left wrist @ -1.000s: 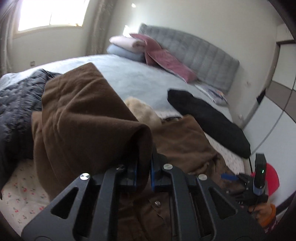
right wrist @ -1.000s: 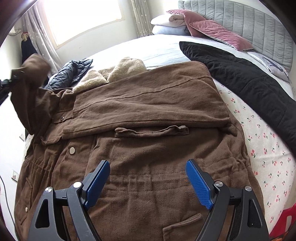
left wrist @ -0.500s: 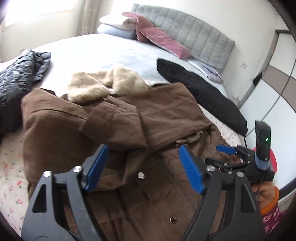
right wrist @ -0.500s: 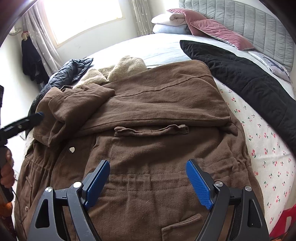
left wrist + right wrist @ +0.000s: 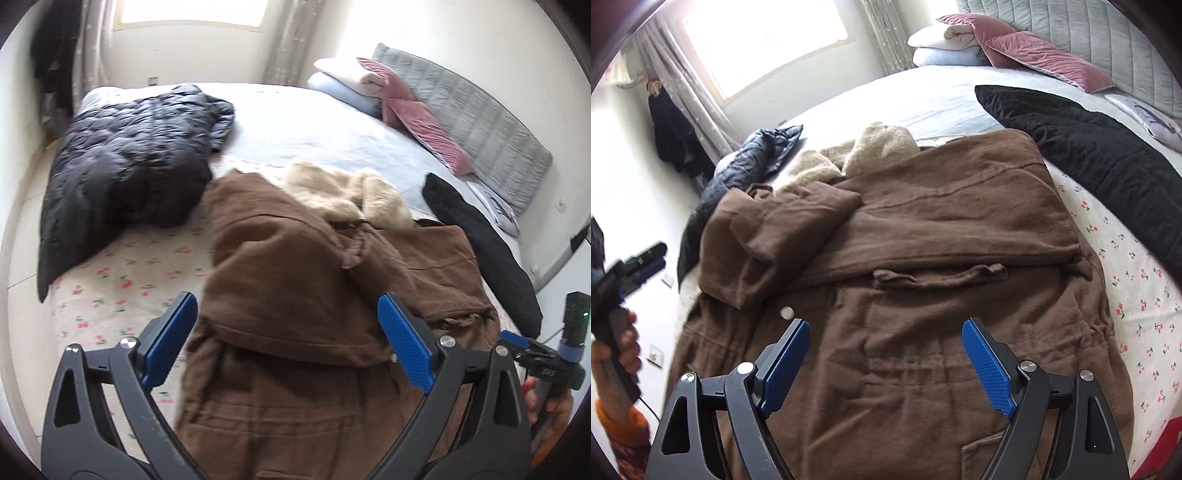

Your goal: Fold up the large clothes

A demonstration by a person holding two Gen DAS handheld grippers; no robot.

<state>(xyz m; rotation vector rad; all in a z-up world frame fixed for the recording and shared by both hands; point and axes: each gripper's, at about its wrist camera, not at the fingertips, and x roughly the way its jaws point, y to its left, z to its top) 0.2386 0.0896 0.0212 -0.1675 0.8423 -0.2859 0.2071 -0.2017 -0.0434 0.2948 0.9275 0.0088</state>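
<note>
Brown coat (image 5: 923, 258) lies spread on the bed (image 5: 1137, 295), below and ahead of both claws. The left claw (image 5: 288, 332) has just been opening; its jaws stand wide apart above the folded-over sleeve (image 5: 280, 280), gripping nothing. The right claw (image 5: 886, 358) hangs open over the coat's waist, empty.

Brown coat (image 5: 295, 295), blurry, L tool (image 5: 288, 325) open

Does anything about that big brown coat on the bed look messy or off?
Yes. On the brown fabric coat, the sleeve folded across its chest lies crumpled and skewed rather than flat. The cream fleece hood lining bunches loosely at the top.
</note>
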